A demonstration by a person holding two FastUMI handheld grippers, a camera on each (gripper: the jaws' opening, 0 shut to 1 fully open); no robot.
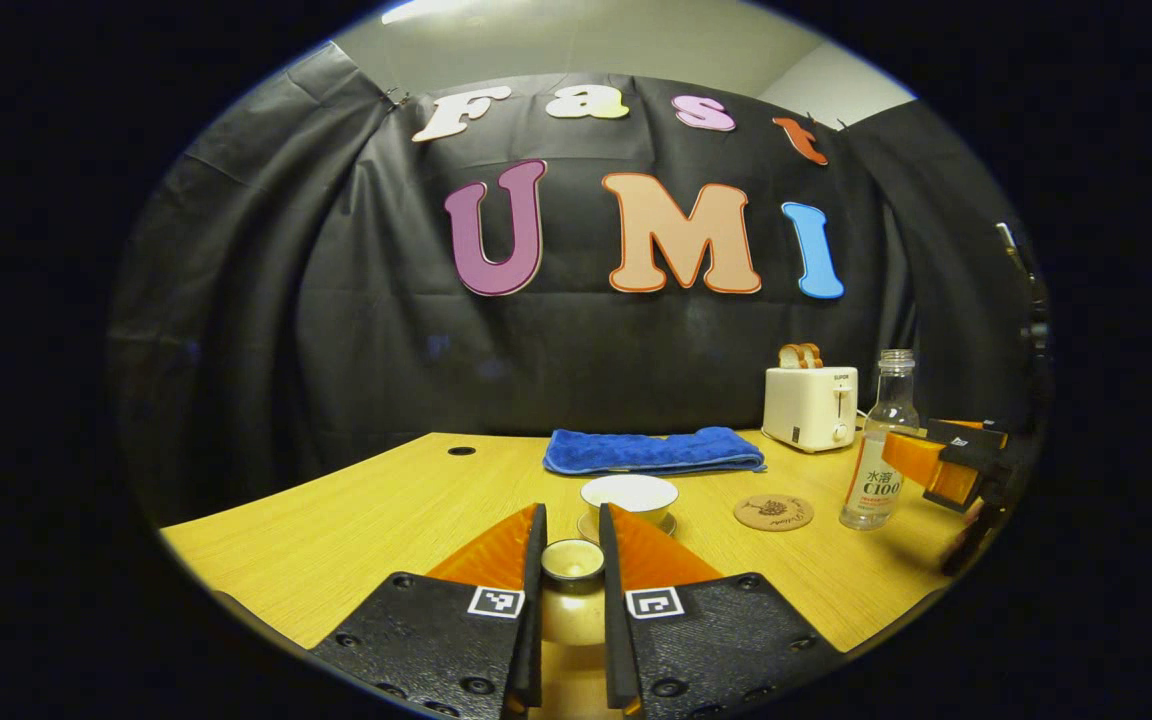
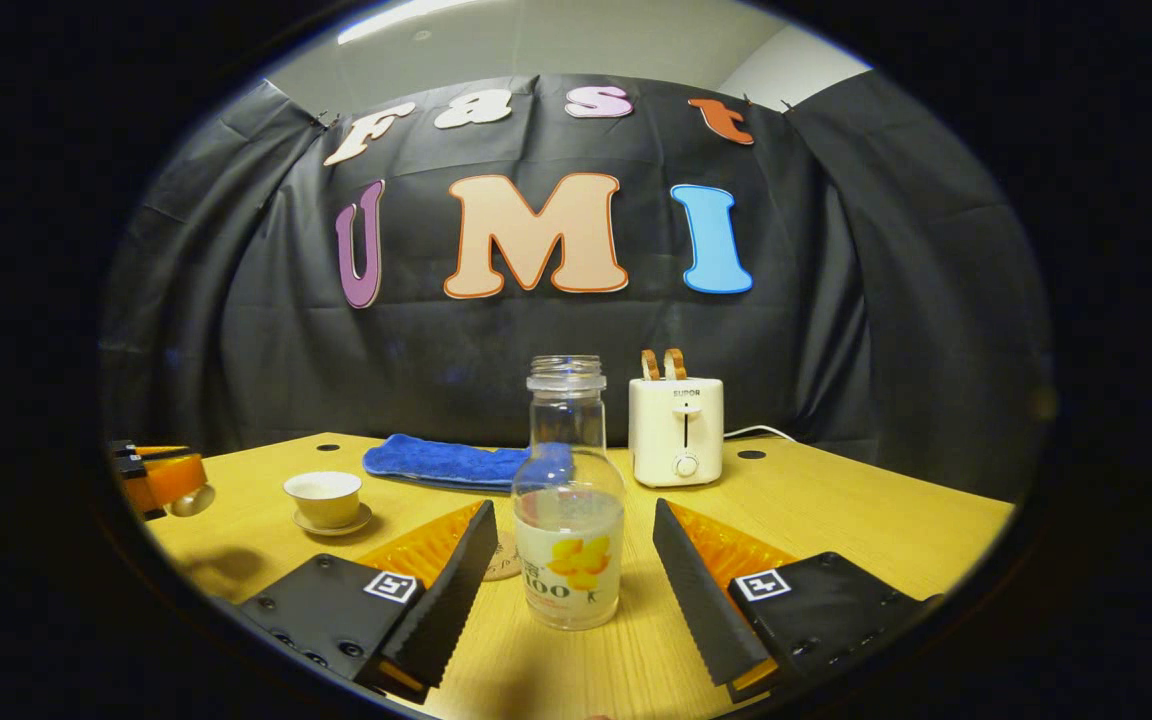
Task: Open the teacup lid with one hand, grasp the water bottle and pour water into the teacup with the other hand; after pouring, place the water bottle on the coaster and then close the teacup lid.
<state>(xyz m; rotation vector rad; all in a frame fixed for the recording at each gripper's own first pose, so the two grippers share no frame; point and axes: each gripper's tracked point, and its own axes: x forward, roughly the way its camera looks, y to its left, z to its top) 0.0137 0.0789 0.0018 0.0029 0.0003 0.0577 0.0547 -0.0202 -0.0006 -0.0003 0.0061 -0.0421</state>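
In the left gripper view my left gripper (image 1: 572, 516) is shut on the pale teacup lid (image 1: 573, 562), held above the table just in front of the uncovered white teacup (image 1: 629, 493) on its saucer. A round brown coaster (image 1: 774, 512) lies to the cup's right, and the clear water bottle (image 1: 879, 455) stands beyond it with the right gripper (image 1: 921, 462) beside it. In the right gripper view the capless bottle (image 2: 568, 520) stands upright between the fingers of my open right gripper (image 2: 572, 510), neither finger touching it. The teacup (image 2: 323, 497) is at the left, near the left gripper (image 2: 161, 480) with the lid (image 2: 198, 500).
A folded blue cloth (image 1: 652, 450) lies behind the teacup. A white toaster (image 1: 809, 405) with bread slices stands at the back right, its cable (image 2: 761, 432) trailing on the wooden table (image 1: 356, 520). The coaster (image 2: 502, 562) is partly hidden behind the bottle.
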